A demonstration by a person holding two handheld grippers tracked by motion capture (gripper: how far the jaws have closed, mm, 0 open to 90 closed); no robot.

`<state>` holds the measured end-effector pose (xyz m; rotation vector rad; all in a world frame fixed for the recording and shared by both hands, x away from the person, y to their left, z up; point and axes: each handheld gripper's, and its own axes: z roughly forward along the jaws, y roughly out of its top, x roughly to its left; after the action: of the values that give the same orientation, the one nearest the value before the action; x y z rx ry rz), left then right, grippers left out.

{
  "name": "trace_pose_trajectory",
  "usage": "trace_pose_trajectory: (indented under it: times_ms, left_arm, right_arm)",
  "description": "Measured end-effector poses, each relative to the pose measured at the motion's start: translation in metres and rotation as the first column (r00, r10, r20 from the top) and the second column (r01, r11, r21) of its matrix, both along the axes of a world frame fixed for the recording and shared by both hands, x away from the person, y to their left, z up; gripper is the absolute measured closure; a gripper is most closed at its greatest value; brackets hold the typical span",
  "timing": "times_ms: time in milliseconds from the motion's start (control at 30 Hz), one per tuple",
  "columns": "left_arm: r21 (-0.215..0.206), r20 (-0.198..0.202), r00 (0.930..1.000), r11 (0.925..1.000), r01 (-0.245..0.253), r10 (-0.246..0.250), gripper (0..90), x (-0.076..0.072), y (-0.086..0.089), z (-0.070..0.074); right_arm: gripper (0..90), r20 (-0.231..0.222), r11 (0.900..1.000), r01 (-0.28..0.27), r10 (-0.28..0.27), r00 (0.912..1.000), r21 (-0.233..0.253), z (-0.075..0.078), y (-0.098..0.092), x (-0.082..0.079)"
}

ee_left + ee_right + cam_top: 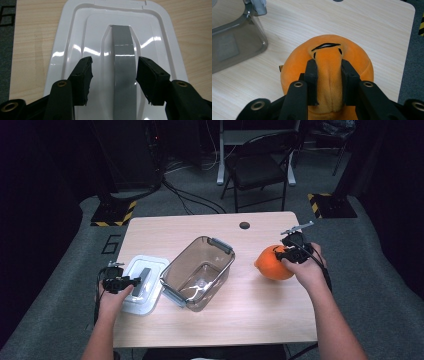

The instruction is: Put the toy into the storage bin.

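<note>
An orange plush toy (272, 263) rests on the right side of the wooden table (215, 320). My right gripper (290, 253) is shut on it, the jaws pinching a raised fold of plush (329, 72). A clear smoky container (197, 272) with grey latches stands open in the middle of the table. Its white lid (144, 282) with a grey handle strip (123, 72) lies flat at the left. My left gripper (114, 77) hangs open just above the lid, one jaw on each side of the strip, not touching it.
A round cable hole (244, 225) sits near the table's far edge. Beyond the table stand a black chair (260, 170) and floor cables. Yellow-black striped bases (114, 213) flank the far corners. Grey carpet surrounds the table.
</note>
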<state>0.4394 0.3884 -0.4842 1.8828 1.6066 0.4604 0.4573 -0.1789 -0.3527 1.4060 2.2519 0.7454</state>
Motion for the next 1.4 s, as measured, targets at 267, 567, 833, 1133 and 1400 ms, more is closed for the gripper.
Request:
trace_pose_trajectory:
  times_ms: [267,567,833,1133,1400]
  left_arm:
    - [0.000,0.009,1.0000,1.0000,0.002,-0.002,45.7,-0.001,0.001,0.001]
    - [-0.002,0.009,0.9999,1.0000,-0.005,0.005,45.8,-0.002,0.004,0.001]
    - [0.003,0.009,0.9999,1.0000,-0.005,0.005,45.8,-0.003,0.005,0.001]
    - [0.003,0.006,0.9999,0.9999,-0.016,0.016,45.9,-0.004,0.009,0.000]
    - [-0.003,0.015,0.9995,0.9996,-0.027,0.027,46.0,-0.007,0.012,0.001]
  right_arm:
    - [71.3,0.013,1.000,-0.013,0.012,0.9998,0.010,0.017,0.003,0.000]
    - [71.6,0.031,0.999,-0.043,0.043,0.9986,0.009,0.039,0.011,0.001]
    - [71.6,0.054,0.997,-0.074,0.073,0.9959,0.018,0.057,0.023,0.005]
    - [71.5,0.083,0.993,-0.117,0.114,0.9901,0.029,0.072,0.037,0.006]
    - [71.6,0.104,0.987,-0.156,0.153,0.9827,0.026,0.083,0.054,0.007]
